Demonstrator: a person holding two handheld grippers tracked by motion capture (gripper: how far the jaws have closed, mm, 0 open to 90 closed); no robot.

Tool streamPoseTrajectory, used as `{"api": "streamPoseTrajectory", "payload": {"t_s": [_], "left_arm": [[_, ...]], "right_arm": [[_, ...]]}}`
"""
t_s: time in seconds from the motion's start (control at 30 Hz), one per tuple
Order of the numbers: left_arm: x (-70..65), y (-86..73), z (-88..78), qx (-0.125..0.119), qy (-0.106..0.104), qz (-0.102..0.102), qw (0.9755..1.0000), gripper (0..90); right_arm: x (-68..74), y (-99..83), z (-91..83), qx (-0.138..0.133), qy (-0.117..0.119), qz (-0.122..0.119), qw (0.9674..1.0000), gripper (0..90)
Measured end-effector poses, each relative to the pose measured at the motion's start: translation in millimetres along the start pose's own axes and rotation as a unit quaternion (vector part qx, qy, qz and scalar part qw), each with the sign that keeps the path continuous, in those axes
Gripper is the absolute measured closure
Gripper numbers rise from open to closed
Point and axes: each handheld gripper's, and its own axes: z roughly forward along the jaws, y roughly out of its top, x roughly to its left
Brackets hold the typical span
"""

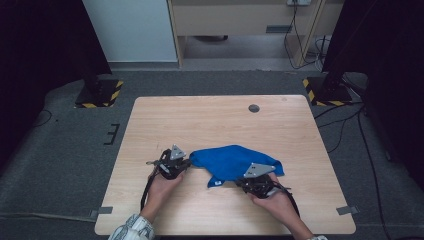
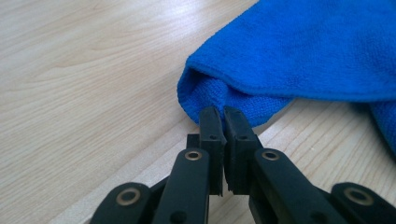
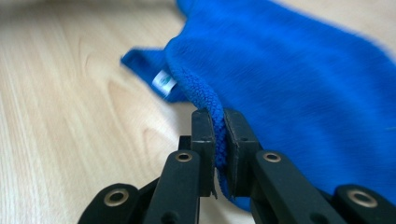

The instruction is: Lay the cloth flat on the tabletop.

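Cloth: crumpled blue microfibre cloth (image 1: pixel 232 162) lay on the light wooden table (image 1: pixel 220 120), lower centre of the high view.
Left gripper (image 2: pixel 223 122): jaws pressed together, pinching the cloth's left corner.
Right gripper (image 3: pixel 218 125): jaws clamped on the cloth's near hem.
Axis: cloth ran left to right between both grippers.
Label: small white tag (image 3: pixel 164 82); its writing was unreadable.
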Motion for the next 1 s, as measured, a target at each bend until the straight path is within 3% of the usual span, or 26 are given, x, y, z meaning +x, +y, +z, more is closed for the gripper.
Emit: {"api": "streamPoseTrajectory", "payload": {"t_s": [0.23,0.37,0.5,0.63,0.83,1.0], "left_arm": [[-1.8,10.0,-8.4,-0.013,0.017,0.019,0.9996,86.9],[-3.8,20.3,-10.0,-0.021,0.014,0.028,0.9993,86.8],[-0.2,33.6,-14.2,-0.037,0.002,0.019,0.9991,86.7],[4.3,40.5,-10.9,-0.036,-0.003,0.014,0.9992,86.7],[9.2,43.8,-1.5,-0.03,-0.004,0.007,0.9995,86.8],[10.8,43.5,-4.4,-0.036,-0.007,0.003,0.9993,86.8]], "right_arm": [[-22.0,7.8,-23.5,-0.049,-0.034,0.031,0.9977,84.8],[-36.1,10.2,-31.2,-0.055,-0.049,0.04,0.9965,85.0],[-52.8,13.2,-38.6,-0.058,-0.063,0.05,0.9951,85.2],[-66.4,16.6,-43.4,-0.062,-0.072,0.058,0.9938,85.4],[-87.1,20.0,-40.6,-0.06,-0.09,0.074,0.9913,85.7],[-93.0,20.6,-38.6,-0.067,-0.091,0.087,0.9898,85.7]]}}
